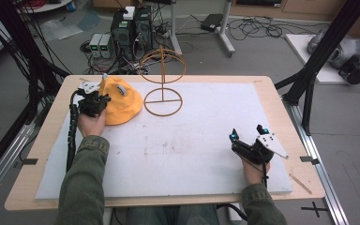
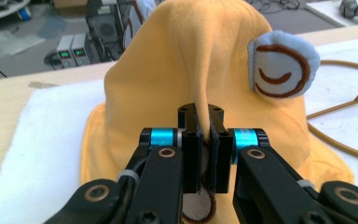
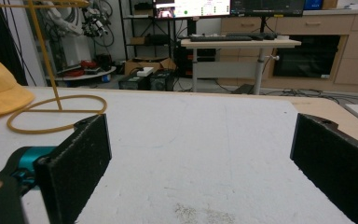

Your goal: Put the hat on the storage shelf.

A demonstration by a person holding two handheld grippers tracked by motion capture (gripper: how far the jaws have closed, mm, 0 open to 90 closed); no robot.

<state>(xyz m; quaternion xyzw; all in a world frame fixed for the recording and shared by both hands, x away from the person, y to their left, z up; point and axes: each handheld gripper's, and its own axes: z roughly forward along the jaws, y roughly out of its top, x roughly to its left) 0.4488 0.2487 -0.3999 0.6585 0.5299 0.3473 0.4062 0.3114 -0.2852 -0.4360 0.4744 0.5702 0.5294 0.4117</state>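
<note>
Left gripper view shows the left gripper [image 2: 205,154] clenched on a thin fold of the yellow hat [image 2: 186,70] near the table's far left corner. That shallow pinch may slip if lifted. The right gripper [image 1: 248,137] rests released near the right edge.

We record a yellow-orange hat [image 2: 177,70] with pale blue ears [image 2: 282,65] stitched with brown spirals; an ochre wire stand [image 1: 163,79]; a white mat [image 1: 178,140] over a light wood table [image 1: 281,112]; black grippers with turquoise joints, left [image 2: 205,154] and right [image 3: 200,154].
</note>
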